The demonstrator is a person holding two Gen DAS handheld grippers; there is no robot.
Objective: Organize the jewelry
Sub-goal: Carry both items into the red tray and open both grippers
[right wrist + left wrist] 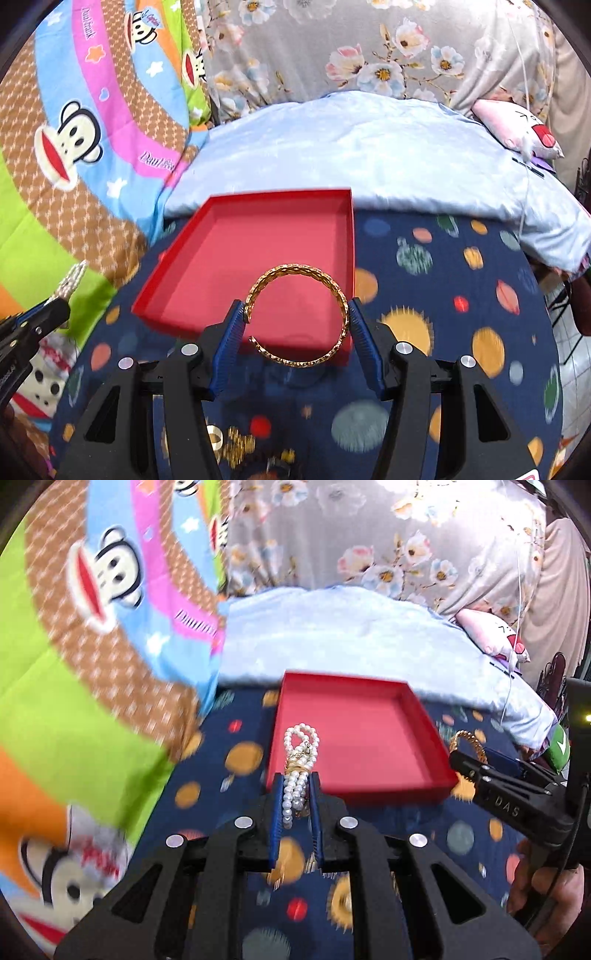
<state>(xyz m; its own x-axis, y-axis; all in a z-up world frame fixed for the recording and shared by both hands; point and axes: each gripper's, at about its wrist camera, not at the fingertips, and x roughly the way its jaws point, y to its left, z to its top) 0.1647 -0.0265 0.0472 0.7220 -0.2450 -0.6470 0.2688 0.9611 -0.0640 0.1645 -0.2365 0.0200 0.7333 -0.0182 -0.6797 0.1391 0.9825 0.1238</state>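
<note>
A shallow red box (pixel 369 734) lies open on the dark blue planet-print cloth; it also shows in the right wrist view (pixel 266 236). My left gripper (pixel 297 779) is shut on a white pearl necklace (pixel 301 753), held over the box's near left corner. My right gripper (pixel 295 310) is shut on a gold braided bangle (pixel 297 317), held above the box's near right edge. In the left wrist view the right gripper (pixel 469 757) sits just right of the box with the bangle (pixel 465 740). The left gripper's tip (pixel 55 306) shows at far left.
The dark planet-print cloth (pixel 424 302) covers the surface. A light blue quilt (pixel 351 147) lies behind the box, a cartoon-monkey blanket (pixel 74 147) to the left, a pink plush pillow (pixel 517 129) at the far right. Small gold pieces (pixel 236 443) lie near the front edge.
</note>
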